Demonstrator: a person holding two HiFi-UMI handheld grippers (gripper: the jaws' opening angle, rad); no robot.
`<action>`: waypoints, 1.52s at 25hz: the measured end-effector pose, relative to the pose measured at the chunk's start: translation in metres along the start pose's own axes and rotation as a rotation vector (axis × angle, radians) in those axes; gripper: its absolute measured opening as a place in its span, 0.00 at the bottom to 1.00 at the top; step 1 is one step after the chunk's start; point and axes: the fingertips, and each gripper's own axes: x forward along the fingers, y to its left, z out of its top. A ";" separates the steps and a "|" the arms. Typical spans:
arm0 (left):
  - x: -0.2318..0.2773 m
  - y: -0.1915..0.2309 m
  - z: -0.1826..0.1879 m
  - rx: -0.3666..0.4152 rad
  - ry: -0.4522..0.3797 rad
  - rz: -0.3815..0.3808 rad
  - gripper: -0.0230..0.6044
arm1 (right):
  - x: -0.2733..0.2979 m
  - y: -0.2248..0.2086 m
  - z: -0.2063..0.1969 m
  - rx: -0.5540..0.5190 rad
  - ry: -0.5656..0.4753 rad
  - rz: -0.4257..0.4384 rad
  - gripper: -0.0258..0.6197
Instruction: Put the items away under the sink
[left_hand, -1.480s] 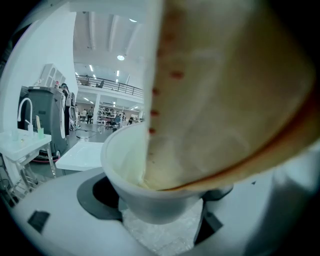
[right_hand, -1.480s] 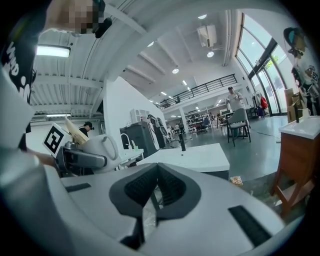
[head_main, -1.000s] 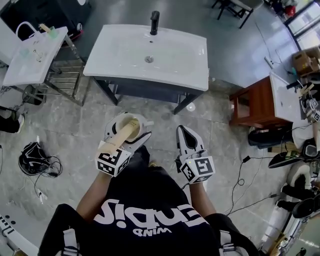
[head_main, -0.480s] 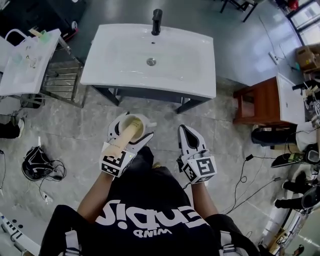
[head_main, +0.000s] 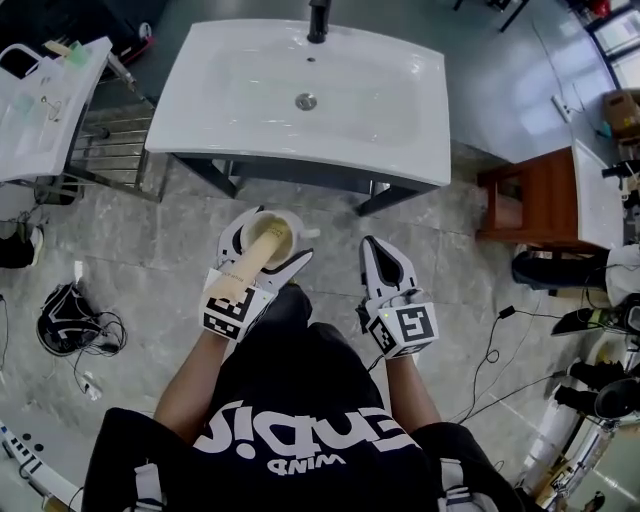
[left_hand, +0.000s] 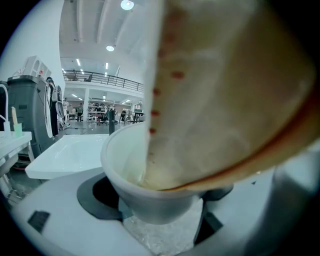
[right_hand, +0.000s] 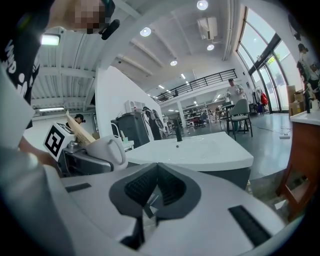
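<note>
Standing at far left: a second white surface (head_main: 40, 120) with small items too small to name, on a wire rack (head_main: 115, 150). Below it, a black cable bundle (head_main: 65, 320) on the grey stone floor (head_main: 160, 250).

Left tongs (head_main: 268, 243): held out in front of the person, above the floor and short of the sink. Jaws clamped on either side of a mug (head_main: 288, 226). In the left gripper view the tongs (left_hand: 157, 210) grip the mug (left_hand: 130, 175) low on its wall.

Mug: white, glossy, round, flaring to the rim, with a loop handle that shows in the right gripper view (right_hand: 107, 150). Upright, mouth up.

Stick (head_main: 248, 262): pale tan, stood inside the mug and leaning back toward the left marker cube (head_main: 226, 312). Close up (left_hand: 225, 100) it shows small red flecks and a reddish-brown edge. Material cannot be told.

Sink (head_main: 250, 90): white rectangular basin, central drain (head_main: 306, 101), black tap (head_main: 318, 20) at the far edge, on a dark frame (head_main: 290, 178). It stands beyond both tongs, apart from them.

Right tongs (head_main: 372, 248): beside the left pair, pointing at the sink, jaws pressed together with nothing between them. The right gripper view (right_hand: 157, 172) shows the dark pads meeting. Marker cube (head_main: 405, 328) at the rear.

Far right: a red-brown wooden cabinet (head_main: 525, 205).
</note>
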 end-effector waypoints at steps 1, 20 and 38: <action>0.002 -0.001 -0.004 -0.006 0.002 -0.002 0.78 | 0.001 0.000 -0.004 -0.004 -0.002 0.001 0.07; 0.079 0.011 -0.123 0.015 -0.024 -0.026 0.78 | 0.047 -0.039 -0.121 -0.026 -0.063 0.020 0.07; 0.151 0.030 -0.230 0.083 -0.096 -0.081 0.78 | 0.103 -0.076 -0.227 -0.066 -0.184 -0.002 0.07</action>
